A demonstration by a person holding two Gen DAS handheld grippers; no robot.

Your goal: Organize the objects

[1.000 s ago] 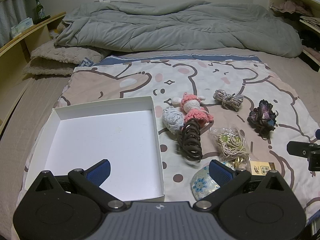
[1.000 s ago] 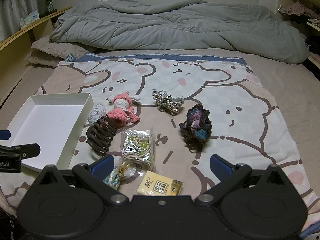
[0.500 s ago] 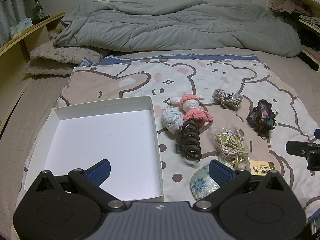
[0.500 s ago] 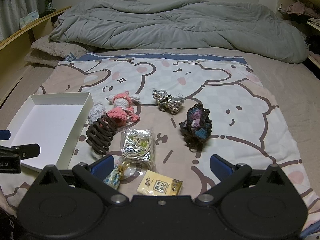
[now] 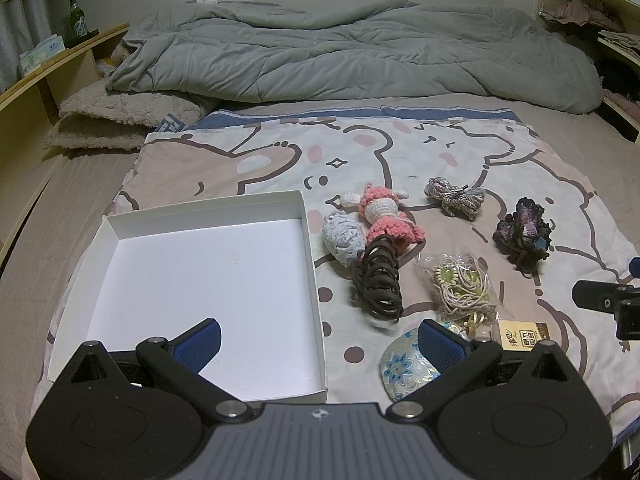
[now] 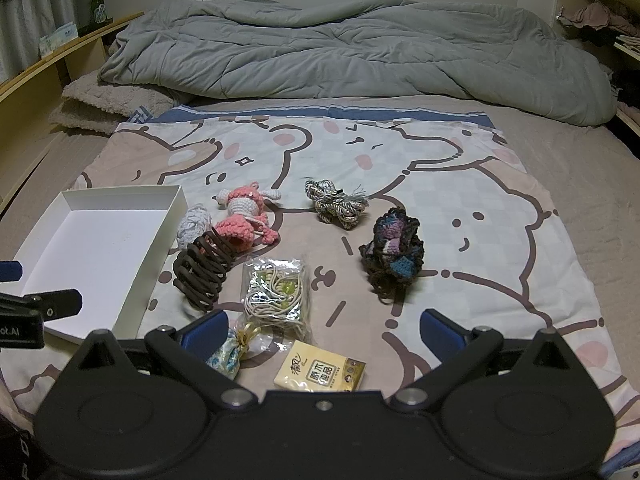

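While both grippers gape, white box [image 5: 208, 280] empty; clutter beside right rim.

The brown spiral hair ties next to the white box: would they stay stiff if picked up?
Probably not. The brown spiral hair ties look like loose springy coils, so they would likely sag, stretch and perhaps separate. They seem light.

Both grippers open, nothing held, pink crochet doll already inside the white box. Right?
Not quite. The pink crochet doll is not in the white box; it lies on the bear-print sheet just right of it, and the box holds nothing, as the left wrist view shows. The rest stands: left gripper and right gripper are open and hold nothing.
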